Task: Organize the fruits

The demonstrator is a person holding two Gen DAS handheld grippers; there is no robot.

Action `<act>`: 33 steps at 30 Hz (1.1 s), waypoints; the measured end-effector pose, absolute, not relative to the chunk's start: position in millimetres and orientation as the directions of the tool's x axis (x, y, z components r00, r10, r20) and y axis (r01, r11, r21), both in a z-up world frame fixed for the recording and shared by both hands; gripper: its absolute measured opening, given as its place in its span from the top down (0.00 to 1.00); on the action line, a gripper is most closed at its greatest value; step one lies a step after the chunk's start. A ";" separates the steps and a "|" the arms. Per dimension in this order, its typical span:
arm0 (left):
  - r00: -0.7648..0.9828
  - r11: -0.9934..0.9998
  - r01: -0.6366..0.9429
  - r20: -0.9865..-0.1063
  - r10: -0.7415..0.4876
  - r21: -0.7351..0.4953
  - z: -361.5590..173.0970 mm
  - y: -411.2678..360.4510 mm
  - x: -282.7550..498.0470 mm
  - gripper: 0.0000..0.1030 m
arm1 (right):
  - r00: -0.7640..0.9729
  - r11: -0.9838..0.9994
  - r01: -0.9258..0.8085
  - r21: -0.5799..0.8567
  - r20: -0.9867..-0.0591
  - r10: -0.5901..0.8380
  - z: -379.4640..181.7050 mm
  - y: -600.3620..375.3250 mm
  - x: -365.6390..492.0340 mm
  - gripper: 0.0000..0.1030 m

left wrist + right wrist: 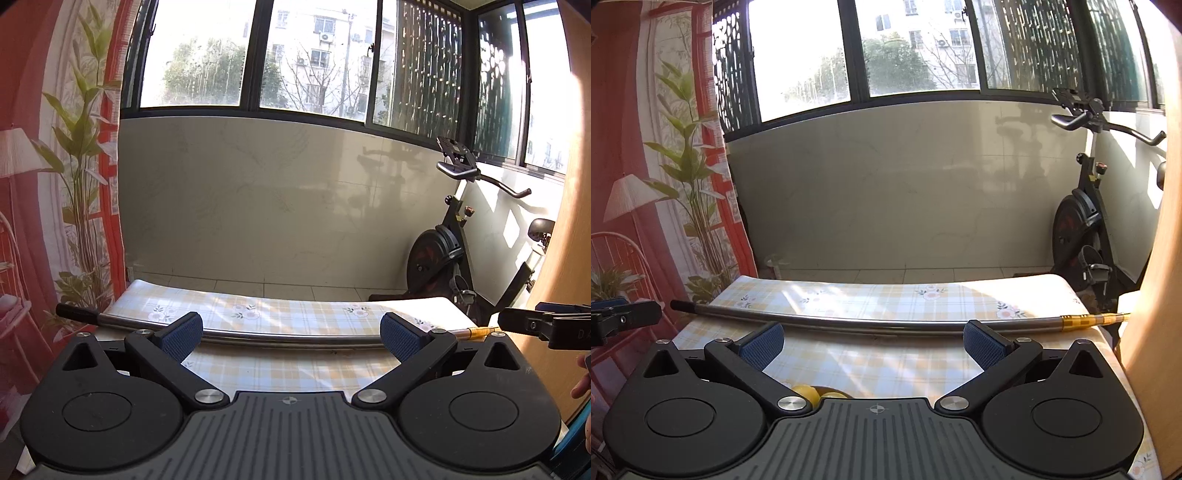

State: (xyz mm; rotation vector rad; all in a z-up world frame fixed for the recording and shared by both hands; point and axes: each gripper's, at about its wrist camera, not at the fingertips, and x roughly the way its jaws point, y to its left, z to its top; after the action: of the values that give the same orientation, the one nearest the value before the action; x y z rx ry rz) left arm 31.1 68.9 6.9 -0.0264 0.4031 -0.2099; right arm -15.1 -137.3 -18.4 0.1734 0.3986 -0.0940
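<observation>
Both my tongs, left gripper point(291, 338) and right gripper point(873, 341), gape wide and empty above the checked table point(886, 299). A metal rod point(849, 323) spans it edge to edge. Yellow fruit point(809, 393), perhaps lemons, peeks out beneath my right tongs.

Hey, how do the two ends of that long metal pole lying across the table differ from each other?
On the metal pole, the left end has a plain black grip, while the right end has a gold patterned section. In the right wrist view the black end sticks out past the table's left edge; the gold end overhangs the right edge. Both are narrow and join the same silver shaft.
</observation>
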 end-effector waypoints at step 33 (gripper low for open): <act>0.921 0.968 0.248 -0.303 -0.246 -0.032 47.6 42.8 17.0 0.00 | 0.932 0.978 0.178 0.112 -0.339 -0.130 37.1 -138.8 -33.4 0.00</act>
State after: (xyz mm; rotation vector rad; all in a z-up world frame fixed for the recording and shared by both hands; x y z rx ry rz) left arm 17.0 42.8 47.6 0.0073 0.3107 -0.2538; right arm -33.4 -138.8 37.1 0.1419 0.3370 -0.1581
